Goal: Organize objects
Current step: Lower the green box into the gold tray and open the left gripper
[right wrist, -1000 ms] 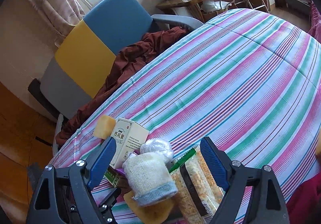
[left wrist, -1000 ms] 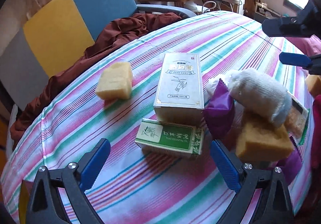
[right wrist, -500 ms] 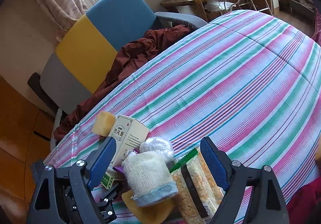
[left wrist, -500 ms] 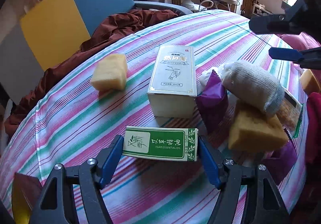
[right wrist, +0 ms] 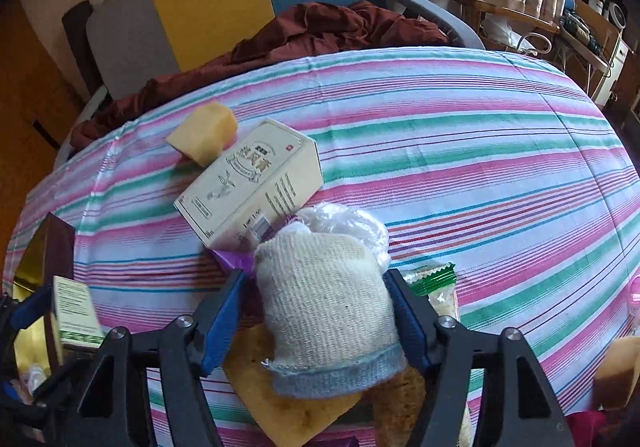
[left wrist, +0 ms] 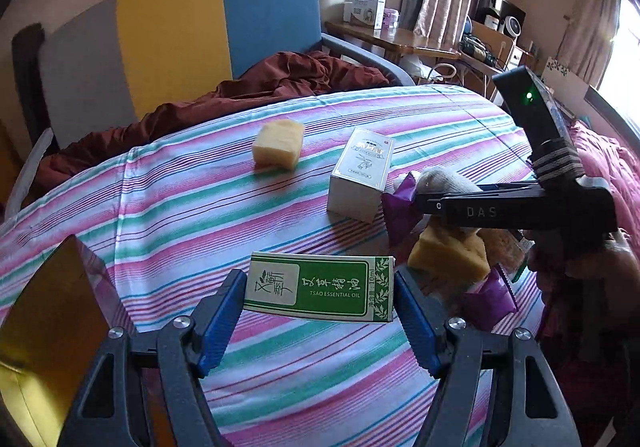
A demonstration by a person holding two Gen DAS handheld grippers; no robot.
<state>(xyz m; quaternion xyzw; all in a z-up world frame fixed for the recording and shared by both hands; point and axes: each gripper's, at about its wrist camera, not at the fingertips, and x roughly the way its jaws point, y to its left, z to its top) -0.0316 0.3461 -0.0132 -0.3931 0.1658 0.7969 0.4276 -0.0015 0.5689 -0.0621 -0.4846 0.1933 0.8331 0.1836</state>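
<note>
Left gripper (left wrist: pixel 319 307) clamps a green oil box (left wrist: pixel 318 286) endwise, long axis crosswise btwn the jaws, lifted off the striped bed (left wrist: pixel 440 123). Right gripper (right wrist: pixel 316 321) jaws closing around a rolled knit cloth (right wrist: pixel 326 307), cuff end toward camera; sponge (right wrist: pixel 296 407) beneath partly hidden, pad contact unclear.

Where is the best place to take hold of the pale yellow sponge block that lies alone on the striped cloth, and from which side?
Probably grip the pale yellow sponge block across its two shorter side faces, coming down from above. It lies flat on the striped cloth, apart from the cream box, so fingers have room on both sides. It looks soft, so a gentle squeeze should do.
</note>
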